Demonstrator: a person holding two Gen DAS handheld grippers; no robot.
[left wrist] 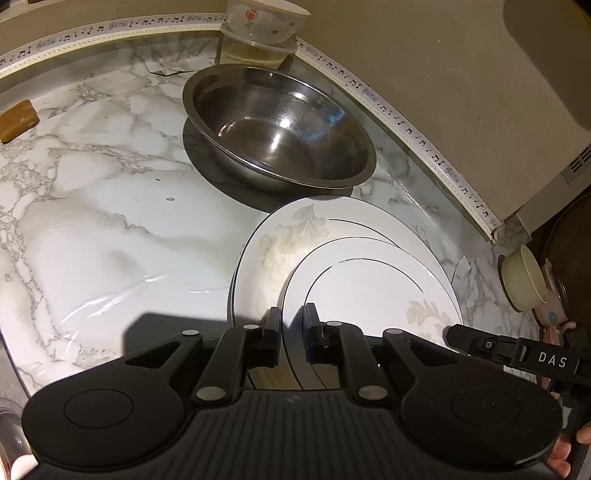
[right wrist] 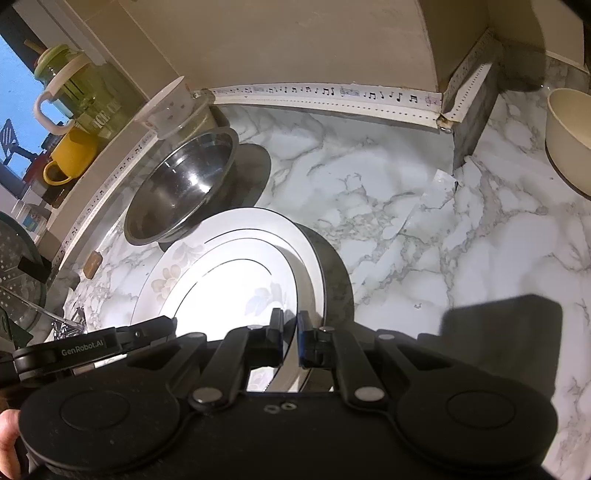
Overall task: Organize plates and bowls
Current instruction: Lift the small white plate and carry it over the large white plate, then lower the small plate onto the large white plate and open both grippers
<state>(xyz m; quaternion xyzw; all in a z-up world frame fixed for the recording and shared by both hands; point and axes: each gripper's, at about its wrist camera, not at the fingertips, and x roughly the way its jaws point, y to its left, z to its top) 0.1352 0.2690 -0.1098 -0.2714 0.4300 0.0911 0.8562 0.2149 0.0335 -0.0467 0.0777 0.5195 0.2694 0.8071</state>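
My left gripper is clamped on the near-left rim of the smaller white plate with a thin black line and a pale leaf print, one finger on each side of the rim. My right gripper pinches the same plate on its opposite, right-hand rim, so I hold it between both tools; in the left wrist view the tip of the right gripper shows at the plate's right edge.

This plate sits above a larger white plate with the same black line and faded grape-and-leaf pattern, which lies flat on the marble-patterned white and grey countertop. I cannot tell whether the upper plate rests on the lower one or hangs just over it.

Just behind the plates, toward the back edge of the countertop, stands a wide stainless steel bowl, empty, its rim near the far edge of the larger plate. Behind it, in the back corner against the beige wall, a white ceramic bowl with a red flower sits on a clear plastic container. A white trim strip printed with music notes runs along the wall. At the right edge stands a cream-coloured bowl. A brown block lies at the left.
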